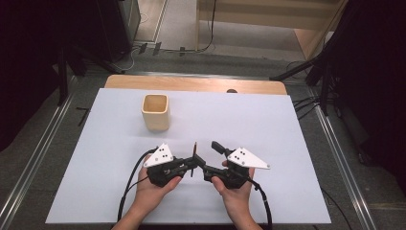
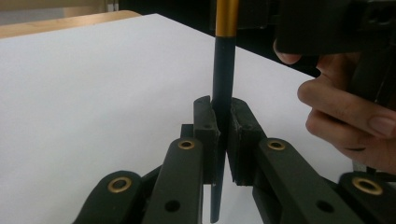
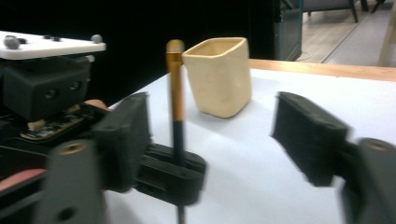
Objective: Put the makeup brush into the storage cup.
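Observation:
A thin pen [image 1: 194,154] with a dark lower shaft and a gold upper part stands upright, and my left gripper [image 1: 193,164] is shut on it. In the left gripper view the pen [image 2: 222,79] sits pinched between the two jaws of the left gripper [image 2: 223,126], its tip hanging below them. My right gripper [image 1: 210,158] is open just right of the pen. In the right gripper view the right gripper [image 3: 217,140] has its jaws set wide apart, with the pen [image 3: 176,88] nearer the left one. A cream square cup [image 1: 156,112] stands upright and empty at the back left.
A white sheet [image 1: 268,124] covers the table, with a strip of wooden edge [image 1: 191,84] at the back. The cup [image 3: 219,74] stands behind the pen in the right gripper view. The person's right hand [image 2: 345,112] is close beside the left jaws.

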A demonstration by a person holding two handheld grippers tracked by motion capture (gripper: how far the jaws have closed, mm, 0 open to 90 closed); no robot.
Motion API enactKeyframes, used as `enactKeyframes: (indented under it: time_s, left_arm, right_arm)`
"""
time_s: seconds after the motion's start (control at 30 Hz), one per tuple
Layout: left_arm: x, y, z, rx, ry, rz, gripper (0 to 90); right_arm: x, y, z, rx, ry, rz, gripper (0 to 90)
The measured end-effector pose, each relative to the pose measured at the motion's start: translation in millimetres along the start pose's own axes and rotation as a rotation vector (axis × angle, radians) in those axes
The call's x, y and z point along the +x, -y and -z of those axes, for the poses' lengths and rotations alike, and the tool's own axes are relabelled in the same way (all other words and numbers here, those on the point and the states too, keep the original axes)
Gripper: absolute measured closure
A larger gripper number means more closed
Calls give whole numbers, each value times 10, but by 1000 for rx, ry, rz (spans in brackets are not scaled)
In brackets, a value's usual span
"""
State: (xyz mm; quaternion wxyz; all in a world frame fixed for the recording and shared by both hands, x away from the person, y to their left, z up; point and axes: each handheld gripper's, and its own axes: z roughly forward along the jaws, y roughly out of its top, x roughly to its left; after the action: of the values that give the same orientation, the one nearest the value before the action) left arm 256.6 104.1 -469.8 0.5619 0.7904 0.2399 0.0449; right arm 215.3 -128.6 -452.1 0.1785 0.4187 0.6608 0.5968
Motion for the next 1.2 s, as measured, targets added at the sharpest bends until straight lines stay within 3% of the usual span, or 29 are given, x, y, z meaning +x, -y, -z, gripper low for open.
enactKeyframes:
  time_s: [0.2,0.3,0.43,0.7,1.2]
  left_arm:
    - [58,0,53,-12,-16,4,844]
    - [79,-2,72,-17,-24,6,844]
    - [120,-6,113,-27,-37,12,844]
    - [186,-26,203,-43,-62,18,845]
    - [293,-83,331,-73,-106,23,845]
  right_arm:
    - [-181,8,86,31,55,8,43]
    - [-236,17,119,29,70,13,23]
    - [-354,35,210,29,127,40,5]
    - [-599,103,367,41,198,47,1]
    - [-969,270,797,48,261,58,1]
